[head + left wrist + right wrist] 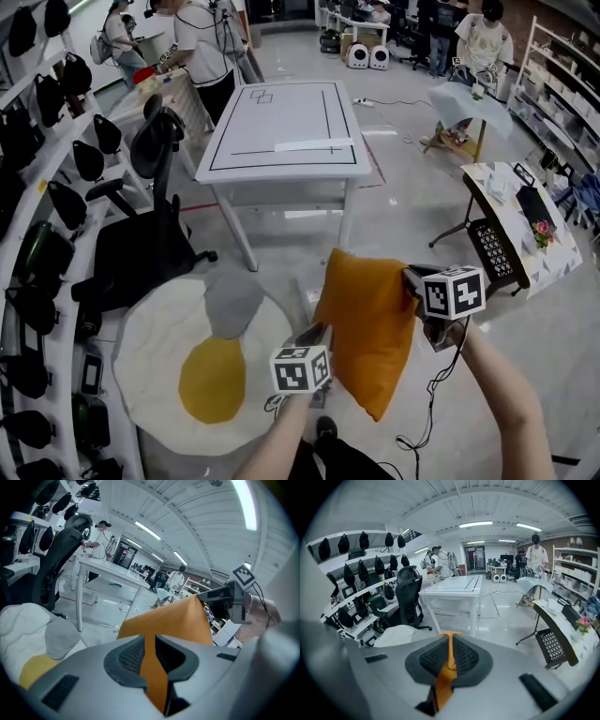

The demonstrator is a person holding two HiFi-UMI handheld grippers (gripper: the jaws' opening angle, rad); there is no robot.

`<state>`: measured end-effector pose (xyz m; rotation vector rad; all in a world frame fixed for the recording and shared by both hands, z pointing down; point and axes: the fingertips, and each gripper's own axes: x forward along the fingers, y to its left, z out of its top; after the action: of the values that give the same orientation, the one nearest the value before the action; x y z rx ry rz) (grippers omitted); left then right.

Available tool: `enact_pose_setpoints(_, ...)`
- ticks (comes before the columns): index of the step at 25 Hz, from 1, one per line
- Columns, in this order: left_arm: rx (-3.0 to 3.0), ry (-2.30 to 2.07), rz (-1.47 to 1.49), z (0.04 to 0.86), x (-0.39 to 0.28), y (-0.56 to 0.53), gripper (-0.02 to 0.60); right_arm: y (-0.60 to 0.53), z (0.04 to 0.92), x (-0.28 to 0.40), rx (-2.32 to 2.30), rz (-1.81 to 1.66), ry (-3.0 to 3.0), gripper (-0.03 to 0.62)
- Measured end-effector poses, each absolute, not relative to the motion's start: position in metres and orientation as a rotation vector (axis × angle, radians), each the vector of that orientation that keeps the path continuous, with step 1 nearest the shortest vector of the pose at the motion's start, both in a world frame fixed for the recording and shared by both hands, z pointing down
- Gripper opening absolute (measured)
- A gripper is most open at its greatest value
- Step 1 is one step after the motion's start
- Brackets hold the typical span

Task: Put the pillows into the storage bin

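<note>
Head view: the orange pillow covers the jaw tips of the left hand-held gripper and the right hand-held gripper. Both forearms run off the lower edge. Left gripper view: the gripper's own body hides the lower part of the fried-egg cushion. Items on the wall shelves are too small to identify.

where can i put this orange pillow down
Bare: the white table top, but for one pale strip, and the floor between it and the side table on the right. Crowded: the left, with shelves, office chair and egg cushion under a gray pillow.
</note>
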<state>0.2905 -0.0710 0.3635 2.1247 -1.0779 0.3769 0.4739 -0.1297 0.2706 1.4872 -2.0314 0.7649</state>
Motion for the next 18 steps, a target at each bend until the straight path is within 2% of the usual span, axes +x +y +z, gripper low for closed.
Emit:
enact_pose_setpoints(10,2.134,-1.067,0.357,0.357,0.296,-0.087,0.069,-0.151,0.245,0.484,1.501,0.707,-2.034,0.02)
enact_pose_setpoints(18,2.092,-1.063,0.388,0.381,0.283,-0.081,0.069,-0.158,0.322,0.496,1.534,0.657,-1.865,0.02)
